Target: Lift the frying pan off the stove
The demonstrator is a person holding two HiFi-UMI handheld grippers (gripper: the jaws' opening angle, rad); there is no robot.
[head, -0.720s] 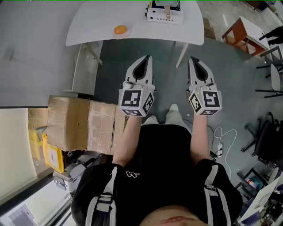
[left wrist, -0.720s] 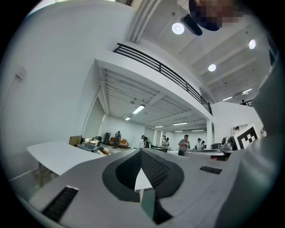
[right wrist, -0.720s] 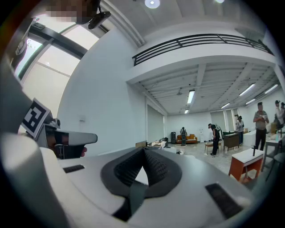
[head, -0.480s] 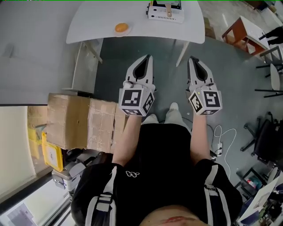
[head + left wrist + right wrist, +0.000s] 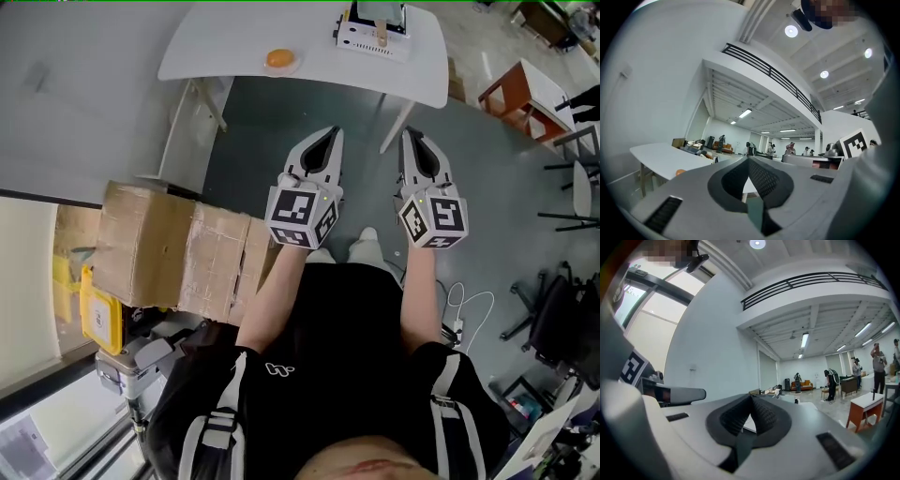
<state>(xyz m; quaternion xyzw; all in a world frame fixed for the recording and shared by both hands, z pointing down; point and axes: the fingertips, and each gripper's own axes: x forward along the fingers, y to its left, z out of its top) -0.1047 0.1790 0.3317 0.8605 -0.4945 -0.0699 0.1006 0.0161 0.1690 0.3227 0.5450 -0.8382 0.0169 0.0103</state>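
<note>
No frying pan shows clearly in any view. A white boxy appliance [image 5: 375, 33] with a pale wooden handle on top stands at the far edge of the white table [image 5: 234, 47]. A small orange thing [image 5: 279, 59] lies on the table to its left. My left gripper [image 5: 336, 131] and right gripper [image 5: 410, 134] are held side by side in front of the person's body, over the grey floor and short of the table. Both point toward the table. In the left gripper view the left gripper [image 5: 749, 158] has its jaws together with nothing between them. The right gripper [image 5: 751, 396] looks the same in its own view.
A large cardboard box [image 5: 169, 253] sits on the floor at the left, with a yellow item [image 5: 98, 319] beside it. A red-brown stool [image 5: 525, 94] and office chairs [image 5: 562, 309] stand at the right. A white cable [image 5: 469, 309] lies on the floor. Several people stand far off in the hall.
The head view has shifted, so the table, box and grippers sit further right and slightly lower in the frame. Both grippers stay shut and side by side.
</note>
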